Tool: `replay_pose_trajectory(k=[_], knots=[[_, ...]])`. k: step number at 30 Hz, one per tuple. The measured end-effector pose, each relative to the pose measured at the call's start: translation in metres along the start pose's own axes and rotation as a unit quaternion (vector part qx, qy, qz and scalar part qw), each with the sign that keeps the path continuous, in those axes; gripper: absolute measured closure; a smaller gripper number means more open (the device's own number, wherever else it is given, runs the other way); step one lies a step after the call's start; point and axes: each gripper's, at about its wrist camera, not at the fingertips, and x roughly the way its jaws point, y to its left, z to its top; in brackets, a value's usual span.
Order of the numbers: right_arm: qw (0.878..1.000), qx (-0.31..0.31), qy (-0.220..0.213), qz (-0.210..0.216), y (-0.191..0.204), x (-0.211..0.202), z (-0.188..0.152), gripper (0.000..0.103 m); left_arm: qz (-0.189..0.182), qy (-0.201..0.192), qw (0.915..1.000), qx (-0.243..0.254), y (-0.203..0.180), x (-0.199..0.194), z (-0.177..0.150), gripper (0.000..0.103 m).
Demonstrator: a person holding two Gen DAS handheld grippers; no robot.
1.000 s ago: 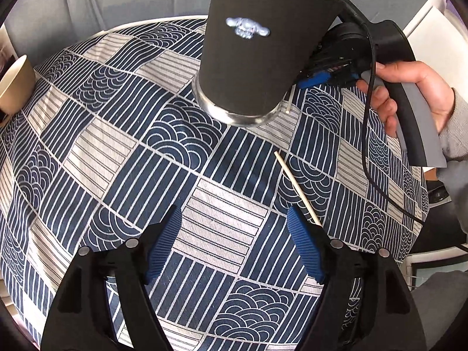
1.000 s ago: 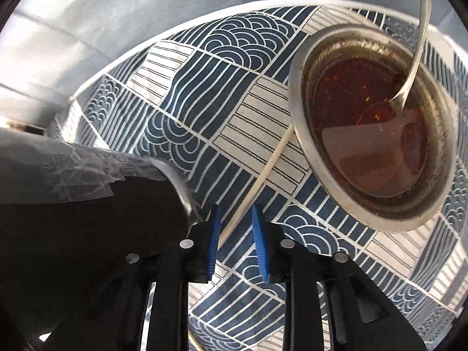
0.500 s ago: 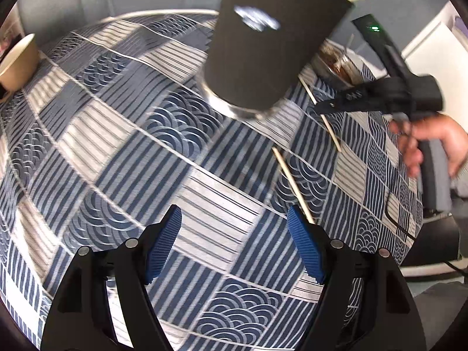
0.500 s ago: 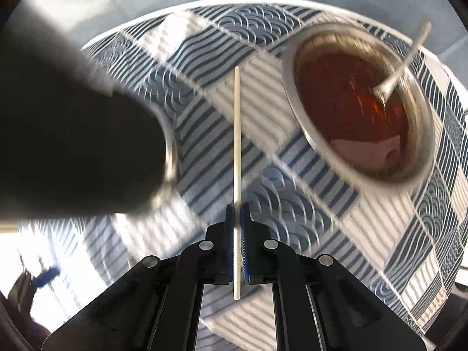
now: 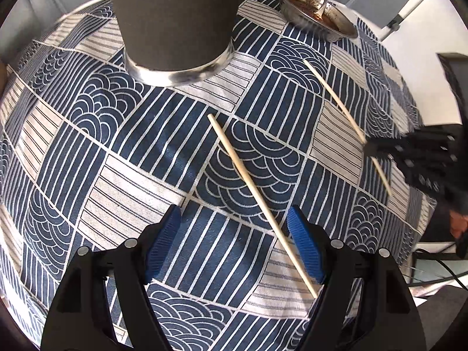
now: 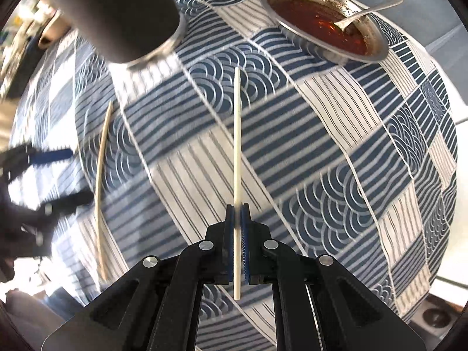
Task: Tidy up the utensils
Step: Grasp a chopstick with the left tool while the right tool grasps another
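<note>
Chopsticks are going into the black holder [image 5: 175, 20], one at a time. Right tool [image 6: 237, 228] is clamped on one chopstick [image 6: 237, 134], lifted off the desk [image 5: 163, 158], pointing steeply down; next it needs tipping over the holder's mouth. Left tool [image 5: 234, 234], jaws wide and empty, hovers over the other chopstick [image 5: 248, 178] lying on the cloth.

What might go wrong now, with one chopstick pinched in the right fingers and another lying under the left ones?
The held chopstick is gripped near one end by the right gripper, so it may pivot or slip on the way to the black holder. The open left gripper has the loose chopstick hard against one finger; closing may flick it. The sauce bowl nearby risks a spill.
</note>
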Motion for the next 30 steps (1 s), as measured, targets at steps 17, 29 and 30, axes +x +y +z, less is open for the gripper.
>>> replay_pose_trajectory(k=[17, 29, 30], knots=[[0.997, -0.064, 0.011, 0.029, -0.027, -0.004, -0.068, 0.098, 0.089, 0.032, 0.9955, -0.011, -0.033, 0.011, 0.008, 0.065], [0.997, -0.055, 0.006, 0.048, -0.06, -0.002, -0.068, 0.098, 0.056, 0.075, 0.9956, -0.008, 0.0, -0.01, -0.03, 0.099], [0.997, -0.053, 0.004, 0.049, -0.062, -0.004, -0.068, 0.098, 0.058, 0.077, 0.9953, -0.002, 0.0, -0.011, -0.034, 0.099]])
